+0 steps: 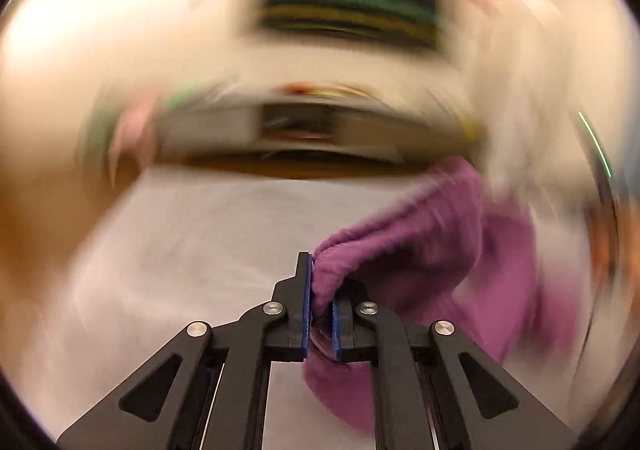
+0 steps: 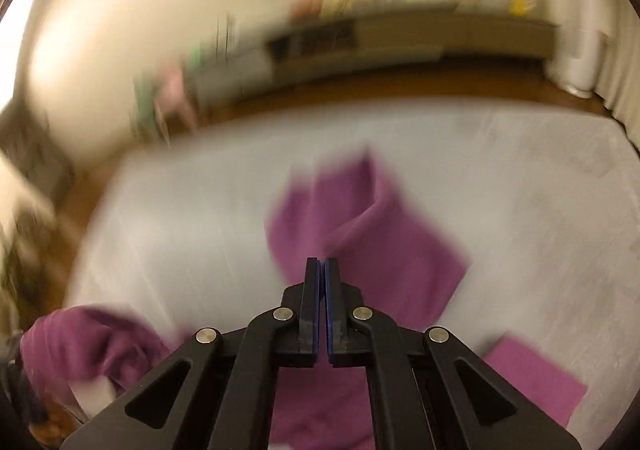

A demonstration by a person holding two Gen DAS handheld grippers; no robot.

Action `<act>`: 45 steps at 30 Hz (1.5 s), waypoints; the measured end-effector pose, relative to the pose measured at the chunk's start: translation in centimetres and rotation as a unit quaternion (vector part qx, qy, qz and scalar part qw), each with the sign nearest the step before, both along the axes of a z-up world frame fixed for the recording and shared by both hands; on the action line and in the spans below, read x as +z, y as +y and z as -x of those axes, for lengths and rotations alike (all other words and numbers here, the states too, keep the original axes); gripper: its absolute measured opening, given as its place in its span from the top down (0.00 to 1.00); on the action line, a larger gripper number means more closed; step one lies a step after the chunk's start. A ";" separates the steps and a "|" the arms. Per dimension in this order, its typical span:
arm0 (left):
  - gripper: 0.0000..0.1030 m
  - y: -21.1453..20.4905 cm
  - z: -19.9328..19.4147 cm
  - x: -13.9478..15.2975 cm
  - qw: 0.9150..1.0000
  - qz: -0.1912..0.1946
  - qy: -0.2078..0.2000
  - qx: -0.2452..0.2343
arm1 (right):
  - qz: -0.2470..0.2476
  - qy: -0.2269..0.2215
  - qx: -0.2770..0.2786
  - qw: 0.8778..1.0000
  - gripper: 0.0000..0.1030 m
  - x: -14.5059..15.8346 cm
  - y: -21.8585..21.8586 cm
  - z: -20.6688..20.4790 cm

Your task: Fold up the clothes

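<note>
Purple garment (image 2: 360, 234) sprawled across white sheet (image 2: 520, 178), one bunched edge lifted. Left gripper (image 1: 320, 314) clamped on that fold; right gripper (image 2: 322, 262) pressed together, empty, above garment's middle. Mid-fold, likely; next needs a free corner caught.

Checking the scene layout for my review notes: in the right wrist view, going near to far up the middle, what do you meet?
Right gripper, jaws shut with nothing between them → purple garment → bare white sheet → brown floor strip → blurred low shelf unit.
</note>
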State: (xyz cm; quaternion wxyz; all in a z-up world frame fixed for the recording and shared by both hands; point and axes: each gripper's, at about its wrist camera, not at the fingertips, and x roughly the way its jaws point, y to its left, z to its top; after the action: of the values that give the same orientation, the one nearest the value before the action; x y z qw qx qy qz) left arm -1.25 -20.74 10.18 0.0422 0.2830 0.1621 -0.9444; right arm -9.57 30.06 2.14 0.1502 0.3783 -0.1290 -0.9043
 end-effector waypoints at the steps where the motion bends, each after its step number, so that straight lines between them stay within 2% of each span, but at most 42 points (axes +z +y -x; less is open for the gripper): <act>1: 0.93 -4.8 0.7 -0.9 0.996 -0.068 -0.006 0.050 | 0.000 0.016 -0.023 1.000 0.98 0.9 1.0 0.1; 3: 0.93 -9.7 2.4 -4.9 0.985 -0.142 -0.056 0.081 | -0.026 0.008 -0.033 0.999 0.96 0.9 1.7 1.4; 5: 0.93 -10.9 2.8 -8.3 0.975 -0.176 -0.104 0.089 | -0.062 -0.036 -0.025 0.997 0.93 -1.3 1.6 2.3; 6: 0.93 -11.2 2.6 -10.1 0.965 -0.203 -0.137 0.099 | -0.075 -0.054 -0.018 0.996 0.85 -2.5 1.6 2.0; 7: 0.92 -11.2 2.4 -10.6 0.960 -0.224 -0.142 0.094 | -0.077 -0.069 -0.004 0.995 0.79 -3.7 1.4 1.3; 8: 0.89 -11.0 2.2 -10.6 0.957 -0.244 -0.137 0.081 | -0.070 -0.077 0.011 0.995 0.60 -4.7 1.0 0.5; 9: 0.86 -10.6 2.2 -10.3 0.957 -0.245 -0.132 0.079 | -0.058 -0.083 0.028 0.994 0.39 -5.7 0.7 -0.5; 10: 0.82 -10.2 2.2 -9.5 0.961 -0.238 -0.119 0.078 | -0.046 -0.088 0.045 0.994 0.33 -6.7 0.1 -1.3; 12: 0.63 -9.4 2.5 -8.4 0.968 -0.216 -0.107 0.076 | -0.034 -0.099 0.066 0.992 0.31 -7.9 -1.1 -1.7; 13: 0.59 -9.2 2.1 -7.7 0.972 -0.204 -0.097 0.070 | -0.038 -0.105 0.073 0.991 0.31 -8.4 -2.0 -1.3; 15: 0.43 -7.9 2.6 -7.1 0.977 -0.191 -0.087 0.043 | -0.058 -0.111 0.072 0.990 0.28 -9.0 -3.3 0.2; 17: 0.42 -6.5 3.4 -6.6 0.981 -0.175 -0.083 0.014 | -0.086 -0.123 0.047 0.988 0.27 -10.1 -4.4 2.0; 19: 0.37 -5.0 4.4 -5.6 0.986 -0.149 -0.070 -0.019 | -0.096 -0.144 0.033 0.984 0.27 -11.3 -4.8 3.7; 20: 0.34 -4.0 5.3 -5.6 0.987 -0.141 -0.070 -0.037 | -0.098 -0.154 0.041 0.982 0.41 -12.0 -5.2 4.3; 21: 0.34 -2.9 6.1 -5.7 0.986 -0.137 -0.073 -0.062 | -0.107 -0.165 0.053 0.979 0.77 -12.6 -5.9 4.7; 22: 0.34 -1.6 7.1 -6.3 0.983 -0.136 -0.084 -0.087 | -0.126 -0.174 0.066 0.975 0.90 -13.0 -6.8 5.1; 23: 0.34 -0.4 7.9 -6.9 0.981 -0.130 -0.099 -0.101 | -0.141 -0.166 0.077 0.973 0.92 -12.6 -7.6 5.2; 25: 0.34 1.6 8.2 -7.5 0.981 -0.106 -0.118 -0.113 | -0.154 -0.104 0.084 0.979 0.94 -9.4 -8.5 4.9; 27: 0.34 3.6 7.7 -8.1 0.982 -0.070 -0.128 -0.116 | -0.099 -0.019 0.035 0.994 0.94 -4.0 -6.7 4.2; 28: 0.34 4.2 8.0 -8.5 0.984 -0.046 -0.135 -0.107 | -0.082 0.010 0.000 0.997 0.94 -2.2 -5.5 4.0; 29: 0.38 4.7 8.2 -8.9 0.985 -0.032 -0.138 -0.103 | -0.081 0.022 -0.028 0.996 0.94 -1.4 -4.6 4.1; 30: 0.73 5.2 8.4 -9.1 0.985 -0.025 -0.134 -0.104 | -0.081 0.024 -0.061 0.995 0.94 -1.1 -3.5 4.3; 31: 0.98 5.6 8.5 -9.5 0.985 -0.010 -0.137 -0.103 | -0.078 0.013 -0.087 0.993 0.93 -1.6 -2.4 4.6; 32: 0.97 5.9 8.5 -9.7 0.984 -0.003 -0.143 -0.103 | -0.082 -0.009 -0.098 0.992 0.88 -2.6 -1.7 4.9; 34: 0.97 5.9 7.9 -9.2 0.986 -0.002 -0.133 -0.097 | -0.092 -0.072 -0.085 0.990 0.81 -5.6 -0.6 4.6; 36: 0.98 5.4 6.3 -7.7 0.989 -0.025 -0.111 -0.092 | -0.081 -0.095 -0.071 0.990 0.63 -7.2 0.4 2.5; 38: 0.98 4.7 4.3 -6.1 0.991 -0.055 -0.089 -0.083 | -0.070 -0.103 -0.038 0.991 0.53 -8.2 0.8 -0.9; 40: 0.98 3.4 -0.6 -3.4 0.991 -0.097 -0.052 -0.074 | -0.077 -0.100 0.014 0.992 0.44 -8.9 1.0 -5.1; 41: 0.98 3.1 -3.0 -2.4 0.992 -0.099 -0.035 -0.071 | -0.089 -0.097 0.032 0.991 0.37 -9.0 1.2 -6.5; 42: 0.98 2.7 -7.3 -1.2 0.994 -0.096 -0.013 -0.058 | -0.117 -0.090 0.057 0.987 0.32 -9.4 1.4 -8.6; 43: 0.98 2.4 -9.9 -1.1 0.995 -0.094 -0.011 -0.045 | -0.143 -0.086 0.068 0.984 0.30 -9.7 1.5 -9.7; 45: 0.98 2.1 -14.7 -3.0 0.992 -0.109 -0.054 -0.015 | -0.209 -0.076 0.077 0.972 0.29 -11.1 3.1 -12.0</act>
State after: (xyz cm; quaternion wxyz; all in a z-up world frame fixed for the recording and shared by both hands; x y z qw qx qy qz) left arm 13.48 -18.63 7.19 0.0057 0.3393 0.2569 -0.9049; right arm 2.47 33.15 -9.01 0.1264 0.4777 0.0812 -0.8656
